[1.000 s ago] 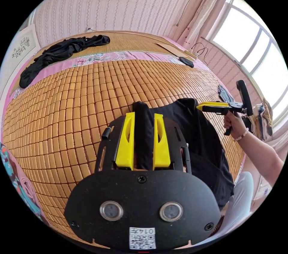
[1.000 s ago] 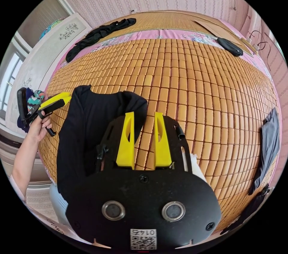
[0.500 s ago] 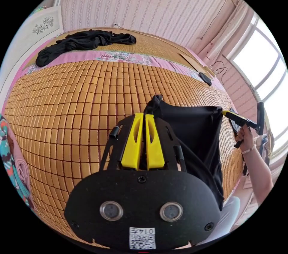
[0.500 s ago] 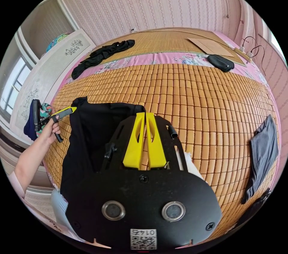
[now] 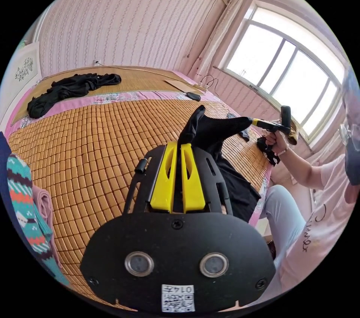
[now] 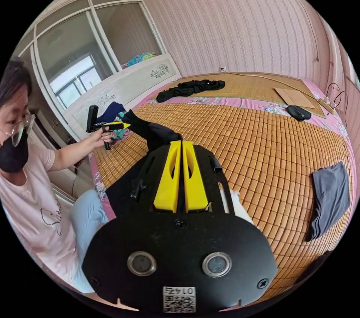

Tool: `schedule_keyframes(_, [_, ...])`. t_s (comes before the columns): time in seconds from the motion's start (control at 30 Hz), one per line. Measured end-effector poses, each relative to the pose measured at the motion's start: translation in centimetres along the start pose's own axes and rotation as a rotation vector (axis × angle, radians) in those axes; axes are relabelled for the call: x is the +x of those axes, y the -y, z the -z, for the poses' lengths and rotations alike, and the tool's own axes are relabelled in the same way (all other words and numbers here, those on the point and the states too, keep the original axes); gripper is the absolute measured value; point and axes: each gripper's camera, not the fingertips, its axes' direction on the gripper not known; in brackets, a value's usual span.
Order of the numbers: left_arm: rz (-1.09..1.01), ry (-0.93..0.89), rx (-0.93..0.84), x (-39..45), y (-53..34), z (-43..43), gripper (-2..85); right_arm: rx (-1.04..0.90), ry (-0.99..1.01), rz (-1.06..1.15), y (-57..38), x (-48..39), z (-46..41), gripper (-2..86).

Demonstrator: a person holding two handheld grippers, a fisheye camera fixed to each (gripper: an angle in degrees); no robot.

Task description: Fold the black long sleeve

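The black long sleeve (image 5: 215, 132) hangs lifted above the bamboo bed mat (image 5: 93, 137), pulled into a band between both grippers, its lower part draping over the bed's near edge. My left gripper (image 5: 179, 144) is shut on one bunched end of it. The right gripper (image 5: 255, 121), held in a hand, pinches the other end. In the right gripper view my right gripper (image 6: 181, 142) is shut with the long sleeve (image 6: 153, 132) running from its tips to the left gripper (image 6: 126, 125).
A second black garment (image 6: 191, 88) lies at the bed's far end. A grey garment (image 6: 330, 198) sits at the mat's right edge, with a black pouch (image 6: 298, 112) and cardboard (image 6: 294, 97) beyond it. Patterned clothes (image 5: 26, 198) lie to the left. The person sits at the bed's edge.
Both grippers went from open to shut on the black long sleeve and rose with it, lifting it off the mat. Both cameras tilted up, bringing the person and windows into view.
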Motion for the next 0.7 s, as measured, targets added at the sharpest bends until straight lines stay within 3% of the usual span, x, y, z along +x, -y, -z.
schedule_keyframes(0.17, [0.090, -0.065, -0.072, 4.4, -11.9, 3.0, -0.9, -0.185, 0.094, -0.057, -8.7, -4.0, 0.3, 0.1])
schedule_keyframes(0.37, [0.282, 0.052, -0.238, 6.1, -23.3, 2.3, -0.2, -0.509, -0.122, -0.198, -16.7, -6.2, -4.9, 0.4])
schedule_keyframes(0.7, [0.304, 0.128, -0.295, 8.9, -21.7, 0.9, 7.3, -0.382, -0.096, -0.392, -14.3, -6.8, -6.8, 8.3])
